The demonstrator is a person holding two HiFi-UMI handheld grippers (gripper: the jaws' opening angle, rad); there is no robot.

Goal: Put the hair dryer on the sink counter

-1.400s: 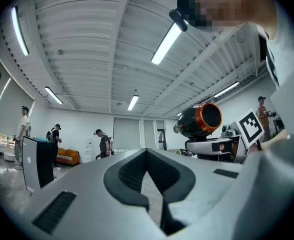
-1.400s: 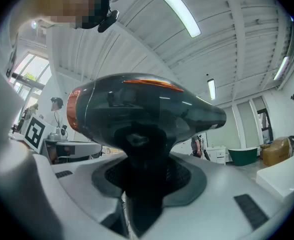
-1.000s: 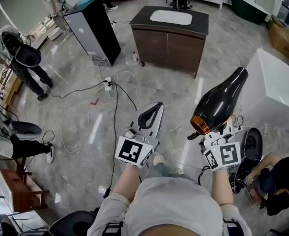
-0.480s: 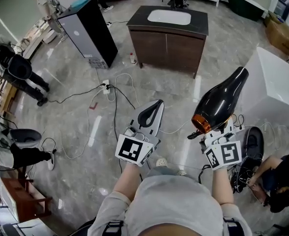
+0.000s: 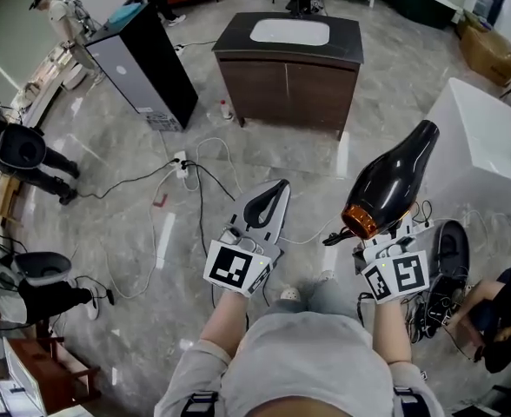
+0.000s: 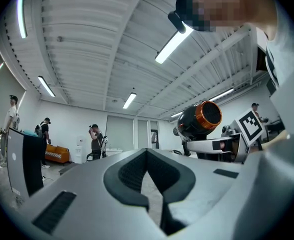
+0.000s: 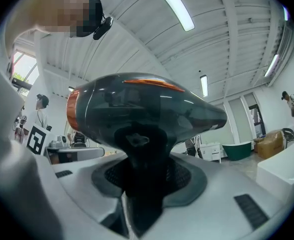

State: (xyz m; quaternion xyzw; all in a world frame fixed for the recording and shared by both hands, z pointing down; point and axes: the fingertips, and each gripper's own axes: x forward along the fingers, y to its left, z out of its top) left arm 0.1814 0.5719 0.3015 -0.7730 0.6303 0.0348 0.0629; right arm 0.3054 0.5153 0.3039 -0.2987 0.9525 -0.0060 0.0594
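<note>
A black hair dryer (image 5: 391, 179) with an orange ring at its back end is held up over the floor, nozzle pointing up and right. My right gripper (image 5: 393, 229) is shut on its handle. In the right gripper view the dryer (image 7: 147, 114) fills the middle, and its dark handle runs down between the right gripper's (image 7: 144, 170) pads. My left gripper (image 5: 275, 189) hovers to the left of it, shut and holding nothing; its view also catches the dryer (image 6: 199, 121). The sink counter (image 5: 353, 31), dark with a white basin, stands well ahead across the floor.
A black cabinet (image 5: 147, 63) stands left of the counter. Cables and a power strip (image 5: 182, 159) lie on the floor ahead. A white block (image 5: 490, 159) is at the right, a cardboard box (image 5: 490, 50) beyond it. People are at the left (image 5: 21, 146) and lower right (image 5: 499, 320).
The floor and counter have shifted in the head view as the person moves forward. Both grippers keep the same pose, the dryer still in the right one.
</note>
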